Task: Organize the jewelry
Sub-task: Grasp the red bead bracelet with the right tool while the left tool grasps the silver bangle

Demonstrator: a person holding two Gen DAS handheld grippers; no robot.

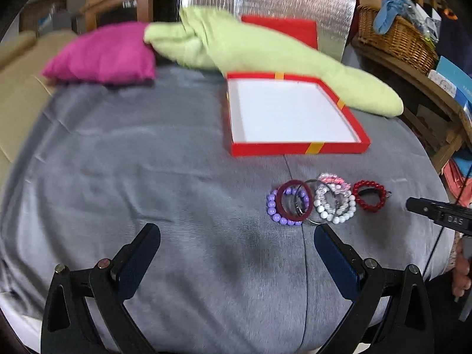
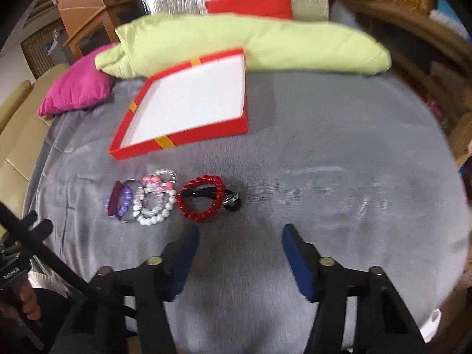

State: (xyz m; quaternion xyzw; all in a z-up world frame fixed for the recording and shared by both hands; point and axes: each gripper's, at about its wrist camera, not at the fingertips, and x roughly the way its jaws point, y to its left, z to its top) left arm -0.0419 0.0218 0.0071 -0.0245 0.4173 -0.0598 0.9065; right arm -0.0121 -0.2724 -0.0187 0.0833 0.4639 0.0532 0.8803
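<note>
Several bracelets lie in a row on the grey cloth (image 1: 147, 162): a purple bead bracelet (image 1: 273, 209) under a maroon bangle (image 1: 295, 200), a white bead bracelet (image 1: 336, 209) with a pink clear one (image 1: 332, 180), and a red bead bracelet (image 1: 369, 196). The right wrist view shows the red bead bracelet (image 2: 200, 197) lying on a black hair tie (image 2: 233, 202), and the white one (image 2: 153, 209). An open red box (image 1: 295, 147) with a white inside stands behind them, empty; it also shows in the right wrist view (image 2: 177, 143). My left gripper (image 1: 237, 233) is open, just short of the purple bracelet. My right gripper (image 2: 240, 233) is open, near the red bracelet.
A pink cushion (image 1: 100, 54) and a lime green pillow (image 1: 265, 56) lie at the back of the cloth, with a red lid (image 1: 283, 28) behind. A wicker basket (image 1: 395, 38) stands on a wooden shelf at right. A beige sofa (image 2: 17, 124) is at left.
</note>
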